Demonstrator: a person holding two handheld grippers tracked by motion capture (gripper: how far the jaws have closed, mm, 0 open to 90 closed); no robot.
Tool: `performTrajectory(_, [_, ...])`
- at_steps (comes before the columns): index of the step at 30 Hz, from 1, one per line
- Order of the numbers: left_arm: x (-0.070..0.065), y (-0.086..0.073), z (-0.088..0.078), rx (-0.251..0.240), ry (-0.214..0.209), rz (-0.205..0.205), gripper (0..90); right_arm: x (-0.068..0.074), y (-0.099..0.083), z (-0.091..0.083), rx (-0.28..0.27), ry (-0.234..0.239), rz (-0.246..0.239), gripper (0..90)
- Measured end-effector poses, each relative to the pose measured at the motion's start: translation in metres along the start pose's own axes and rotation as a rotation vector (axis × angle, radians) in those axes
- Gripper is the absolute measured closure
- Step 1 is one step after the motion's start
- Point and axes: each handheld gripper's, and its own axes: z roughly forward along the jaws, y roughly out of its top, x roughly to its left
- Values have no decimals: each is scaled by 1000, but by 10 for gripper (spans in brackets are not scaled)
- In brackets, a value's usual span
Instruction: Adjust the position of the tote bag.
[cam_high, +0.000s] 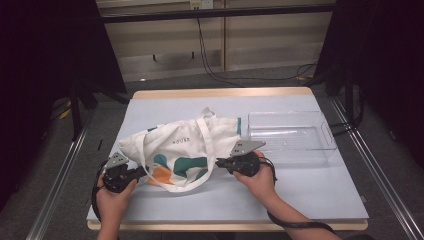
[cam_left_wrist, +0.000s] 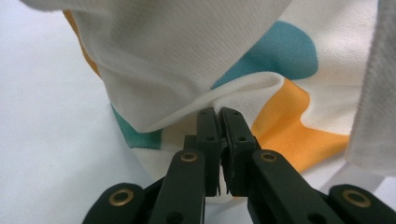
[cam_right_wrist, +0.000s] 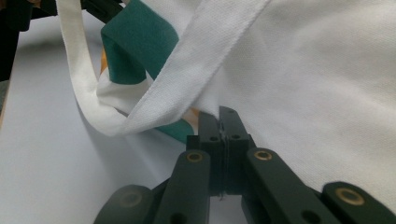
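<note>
While the canvas tote bag (cam_high: 187, 150) lies crumpled mid-worktop (cam_high: 310, 192) beside a clear plastic tray (cam_high: 292, 134), both grippers pinch its near edge. Left gripper (cam_left_wrist: 218, 112) and right gripper (cam_right_wrist: 219, 112): fingers fully closed on fabric folds, a strap (cam_right_wrist: 187, 74) draped beside the right one. Judged step: grasp secured; next likely calls for pulling apart evenly to flatten.

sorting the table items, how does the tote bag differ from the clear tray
The tote bag is soft cream cloth with teal and orange shapes; the clear tray is rigid and see-through. The tote bag lies crumpled with its straps loose; the clear tray sits flat and square. The left tool and right tool each pinch the tote bag's cloth; the clear tray is untouched. Both rest on the table.
</note>
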Motion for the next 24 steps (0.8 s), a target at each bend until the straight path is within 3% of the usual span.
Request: performTrajectory(24, [13, 15, 11, 1, 14, -30, 870, 13, -2, -2, -8, 15, 21, 889])
